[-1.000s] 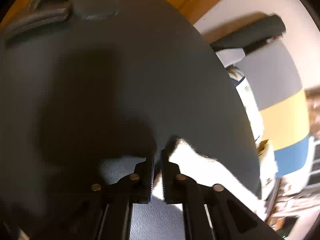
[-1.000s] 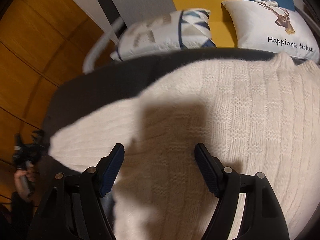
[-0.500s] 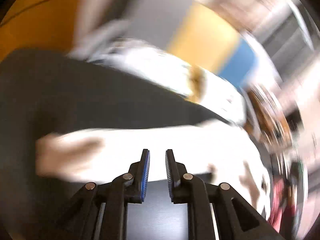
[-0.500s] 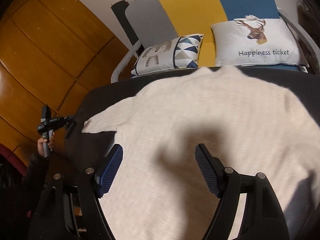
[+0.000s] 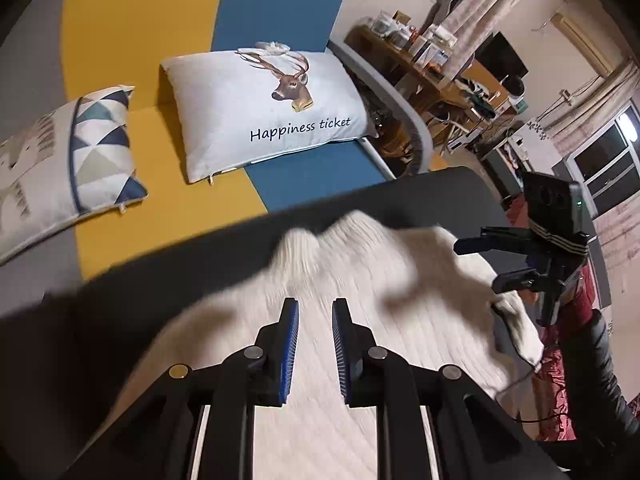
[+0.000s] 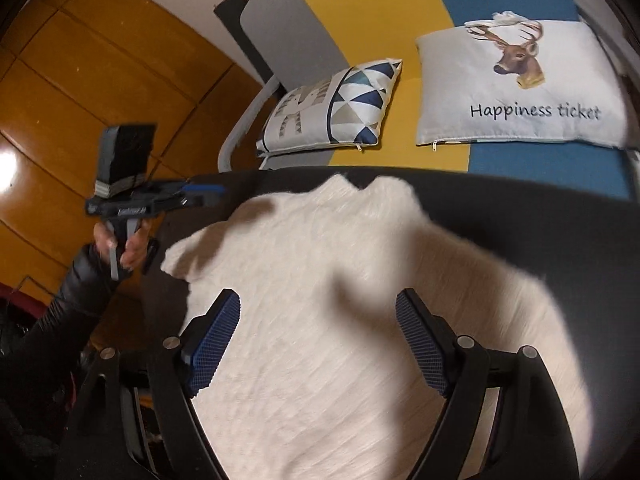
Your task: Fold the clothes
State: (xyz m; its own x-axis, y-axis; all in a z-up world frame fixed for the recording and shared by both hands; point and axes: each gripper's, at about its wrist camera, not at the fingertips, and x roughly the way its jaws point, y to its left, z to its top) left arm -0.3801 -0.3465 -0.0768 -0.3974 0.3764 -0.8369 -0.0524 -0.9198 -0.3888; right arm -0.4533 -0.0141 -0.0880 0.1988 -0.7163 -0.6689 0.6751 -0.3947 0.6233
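A cream knit sweater lies spread flat on the dark table, neck toward the sofa. My left gripper hovers over its near part with a narrow gap between the blue pads and nothing held. My right gripper stands wide open above the sweater, empty. The left wrist view shows the right gripper open at the sweater's right edge. In the right wrist view a hand holds the left gripper off the table's left side, beyond the left sleeve.
Behind the table stands a grey, yellow and blue sofa with a deer pillow and a triangle-patterned pillow. A cluttered wooden desk is at the far right. Wooden wall panels are on the left.
My left gripper let go of the sleeve it pinched and swung up to face the sofa. My right gripper rose and pulled back, so more of the sweater shows.
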